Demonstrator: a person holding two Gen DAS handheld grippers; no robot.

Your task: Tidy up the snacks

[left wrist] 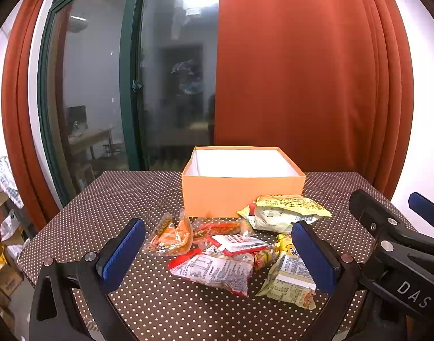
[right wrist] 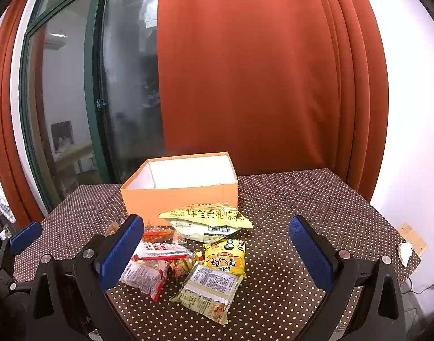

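A heap of snack packets (left wrist: pixel 231 253) is seen on the dotted tabletop (left wrist: pixel 117 196), just in front of an open orange box (left wrist: pixel 242 196) with a white interior. The left tool (left wrist: pixel 218 253) and right tool (right wrist: pixel 217 253) are held spread above the near edge, nothing gripped. An orange curtain (right wrist: pixel 245 71) is seen behind.

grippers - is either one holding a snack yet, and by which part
Nothing is held. The left gripper and right gripper are both open above the snack pile, with no packet between their fingers.
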